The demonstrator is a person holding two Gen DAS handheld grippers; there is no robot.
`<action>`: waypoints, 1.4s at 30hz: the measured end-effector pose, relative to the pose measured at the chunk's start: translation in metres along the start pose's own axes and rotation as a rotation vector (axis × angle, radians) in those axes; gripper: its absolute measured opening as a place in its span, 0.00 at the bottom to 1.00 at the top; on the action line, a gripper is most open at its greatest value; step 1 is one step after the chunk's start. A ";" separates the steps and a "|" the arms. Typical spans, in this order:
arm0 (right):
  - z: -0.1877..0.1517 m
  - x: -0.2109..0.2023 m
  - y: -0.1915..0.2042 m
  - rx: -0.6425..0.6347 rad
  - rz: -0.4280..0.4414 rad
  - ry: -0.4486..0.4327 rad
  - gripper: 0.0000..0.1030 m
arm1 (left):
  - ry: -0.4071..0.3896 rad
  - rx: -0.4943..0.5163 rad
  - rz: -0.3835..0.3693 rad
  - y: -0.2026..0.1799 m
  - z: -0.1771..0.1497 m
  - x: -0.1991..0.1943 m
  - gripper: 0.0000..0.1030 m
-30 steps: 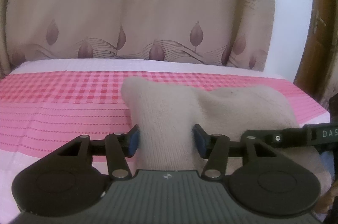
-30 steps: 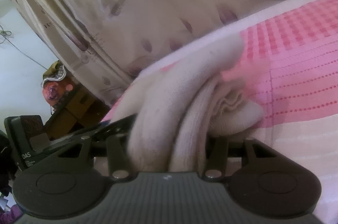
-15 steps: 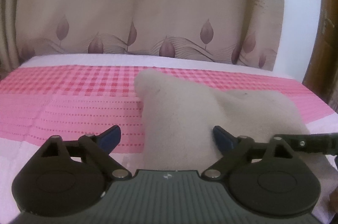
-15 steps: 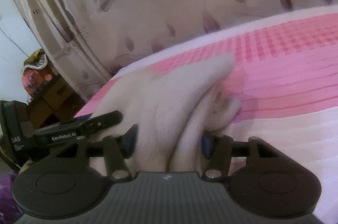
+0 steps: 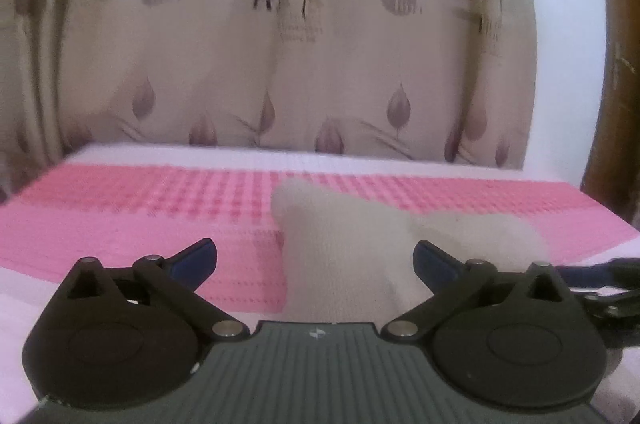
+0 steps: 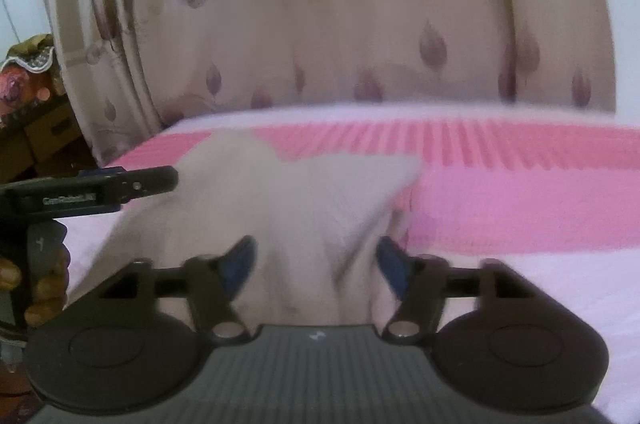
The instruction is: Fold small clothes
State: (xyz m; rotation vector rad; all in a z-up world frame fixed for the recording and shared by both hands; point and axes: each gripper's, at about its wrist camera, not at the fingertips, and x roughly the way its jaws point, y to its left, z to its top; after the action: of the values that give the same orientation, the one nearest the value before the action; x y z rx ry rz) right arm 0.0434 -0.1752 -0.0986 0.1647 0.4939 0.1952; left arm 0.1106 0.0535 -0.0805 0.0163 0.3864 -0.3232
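A folded cream knit garment (image 5: 360, 252) lies on the pink and white bed cover (image 5: 120, 224). My left gripper (image 5: 314, 260) is open, its blue pads wide apart, with the garment's near edge between them but not touched. In the right wrist view the same garment (image 6: 288, 192) lies in front. My right gripper (image 6: 316, 260) is open, its jaws spread either side of the fabric's near edge. The left gripper's finger (image 6: 120, 184) shows at the left of that view.
A beige curtain with leaf print (image 5: 300, 64) hangs behind the bed. A dark wooden frame (image 5: 612, 104) stands at the right. Cardboard boxes and clutter (image 6: 28, 112) sit left of the bed in the right wrist view.
Both grippers let go of the garment and opened. The left opened first, then wider; the right opened in the last half second. Both pulled back slightly and the garment settled on the bed.
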 end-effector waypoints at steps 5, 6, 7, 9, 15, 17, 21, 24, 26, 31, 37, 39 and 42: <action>-0.004 -0.037 0.027 -0.030 -0.021 -0.160 0.99 | -0.065 0.075 0.070 -0.019 0.006 -0.023 1.00; -0.005 -0.040 0.031 -0.041 -0.044 -0.173 0.99 | -0.074 0.088 0.070 -0.022 0.008 -0.027 1.00; -0.006 -0.043 0.036 -0.049 -0.065 -0.181 0.99 | -0.087 0.097 0.077 -0.025 0.009 -0.031 1.00; -0.009 -0.047 0.041 -0.054 -0.092 -0.193 0.99 | -0.107 0.114 0.090 -0.030 0.010 -0.038 1.00; -0.010 -0.063 0.043 -0.017 -0.132 -0.218 1.00 | -0.148 0.100 0.064 -0.035 0.016 -0.059 1.00; -0.010 -0.066 0.043 -0.018 -0.128 -0.219 1.00 | -0.181 0.097 0.060 -0.037 0.019 -0.069 1.00; -0.009 -0.072 0.046 -0.035 -0.123 -0.223 1.00 | -0.212 0.108 0.017 -0.042 0.026 -0.080 1.00; -0.009 -0.076 0.049 -0.038 -0.120 -0.232 1.00 | -0.247 0.111 0.004 -0.045 0.029 -0.088 1.00; -0.008 -0.079 0.051 -0.046 -0.122 -0.239 1.00 | -0.257 0.115 0.008 -0.048 0.031 -0.092 1.00; -0.008 -0.085 0.054 -0.061 -0.135 -0.257 1.00 | -0.239 0.068 -0.014 -0.046 0.035 -0.094 1.00; -0.010 -0.084 0.053 -0.057 -0.148 -0.247 1.00 | -0.202 0.017 -0.033 -0.038 0.032 -0.091 1.00; -0.011 -0.082 0.054 -0.059 -0.148 -0.239 1.00 | -0.183 0.014 -0.022 -0.037 0.031 -0.088 1.00; -0.012 -0.081 0.055 -0.063 -0.147 -0.231 1.00 | -0.177 0.011 0.022 -0.037 0.026 -0.083 1.00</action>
State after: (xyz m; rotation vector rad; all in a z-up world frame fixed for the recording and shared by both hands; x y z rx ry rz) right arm -0.0400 -0.1385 -0.0611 0.0869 0.2678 0.0466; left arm 0.0363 0.0421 -0.0234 0.0026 0.2093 -0.3020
